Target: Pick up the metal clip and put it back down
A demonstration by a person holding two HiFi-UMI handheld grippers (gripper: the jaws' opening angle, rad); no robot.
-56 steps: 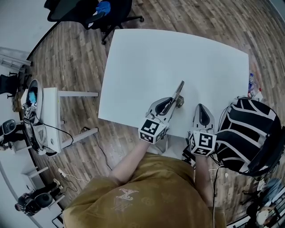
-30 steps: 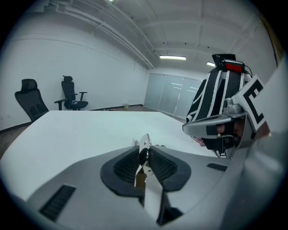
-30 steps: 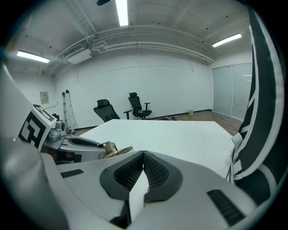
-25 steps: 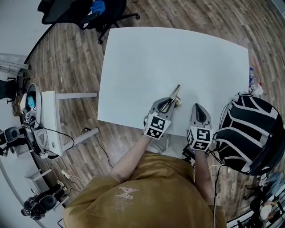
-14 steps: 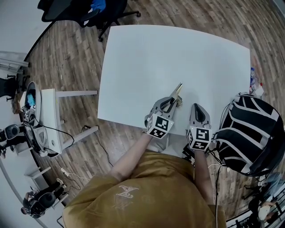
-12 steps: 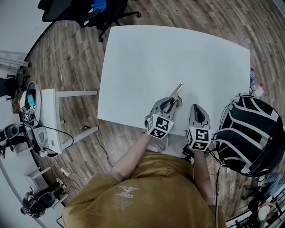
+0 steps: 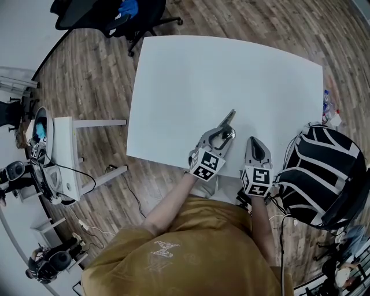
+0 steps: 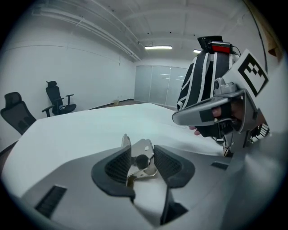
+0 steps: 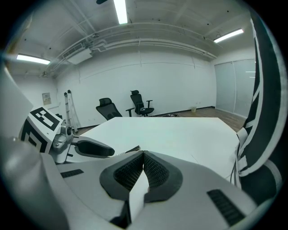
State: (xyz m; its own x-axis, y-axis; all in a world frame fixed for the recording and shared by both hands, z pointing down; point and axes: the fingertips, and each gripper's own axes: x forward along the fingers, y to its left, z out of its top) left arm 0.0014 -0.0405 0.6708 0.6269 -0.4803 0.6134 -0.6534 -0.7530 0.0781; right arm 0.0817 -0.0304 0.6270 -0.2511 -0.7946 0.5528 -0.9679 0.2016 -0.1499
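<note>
The metal clip is a silver spring clip at the near edge of the white table. My left gripper has the clip's handles between its pads. In the left gripper view the clip fills the gap of the left gripper and touches both pads, and the jaws are opening. The clip's nose points away over the table. My right gripper rests just right of it, apart from the clip. In its own view the right gripper is shut with nothing between the pads.
A black-and-white striped backpack sits right of the table's near corner, close to my right gripper. A dark office chair stands past the far left corner. A small white stand with equipment is on the wood floor at left.
The left gripper has lowered a little toward the table with the clip, and its jaws now stand wider around the handles. The right gripper has stayed put.
</note>
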